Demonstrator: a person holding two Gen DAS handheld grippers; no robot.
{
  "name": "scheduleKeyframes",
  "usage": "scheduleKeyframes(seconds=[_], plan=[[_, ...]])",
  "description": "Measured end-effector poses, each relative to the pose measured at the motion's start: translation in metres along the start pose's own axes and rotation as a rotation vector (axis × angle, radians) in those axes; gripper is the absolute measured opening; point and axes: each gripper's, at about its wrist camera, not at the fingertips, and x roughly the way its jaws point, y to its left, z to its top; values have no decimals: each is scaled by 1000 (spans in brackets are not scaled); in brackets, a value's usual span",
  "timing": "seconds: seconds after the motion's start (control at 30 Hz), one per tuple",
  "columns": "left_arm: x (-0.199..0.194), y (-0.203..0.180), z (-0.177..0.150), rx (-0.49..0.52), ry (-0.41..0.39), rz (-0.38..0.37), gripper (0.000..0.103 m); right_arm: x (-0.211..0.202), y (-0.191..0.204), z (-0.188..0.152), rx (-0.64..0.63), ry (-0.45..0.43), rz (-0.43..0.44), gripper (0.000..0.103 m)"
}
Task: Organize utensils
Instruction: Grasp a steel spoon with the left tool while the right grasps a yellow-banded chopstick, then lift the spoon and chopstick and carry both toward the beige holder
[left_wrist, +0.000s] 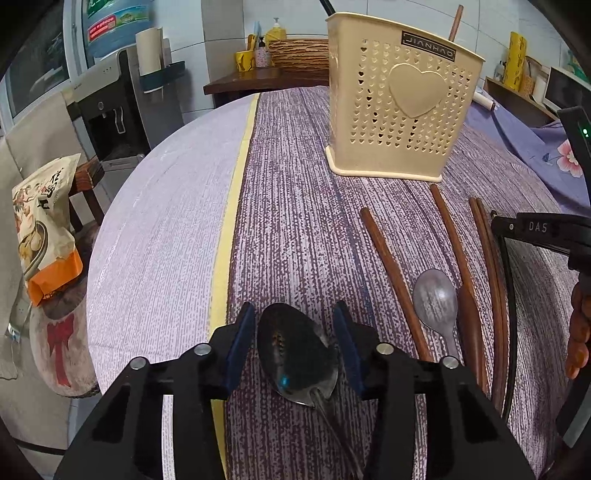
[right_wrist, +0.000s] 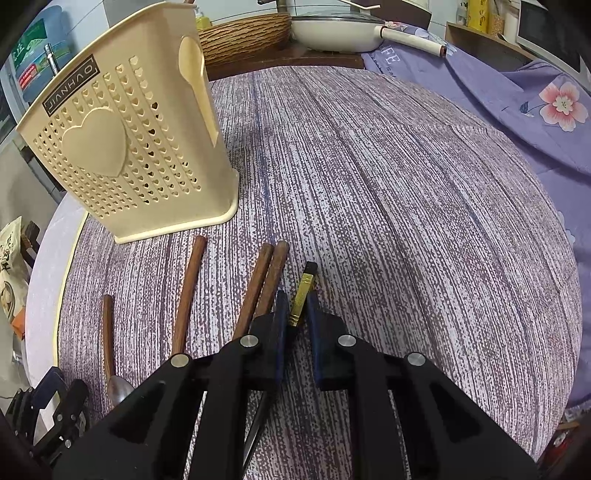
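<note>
Where it lies, spoon (left_wrist: 297, 354) gleams dark; steel.

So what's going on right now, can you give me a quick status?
Left gripper open around big spoon on the table. Right gripper closing on black-and-gold chopstick, grip unconfirmed. Holder upright, path clear.

"JIANHAO" plate on cream utensil holder (left_wrist: 399, 99), "DAS" on right gripper (left_wrist: 537, 227)

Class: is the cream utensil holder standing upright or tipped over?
Upright. The holder rests flat on its base on the tablecloth, open top upward, with a chopstick poking out.
</note>
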Motion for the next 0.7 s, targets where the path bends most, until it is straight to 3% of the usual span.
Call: scheduleKeyframes(seconds=[0.1,0.7], plan=[[-1,-4,0,13,5,3,35,1,-1,0,4,-4,7,12],[-2,-12,1,18,20,56,34,2,-2,2,3,-9,21,11]])
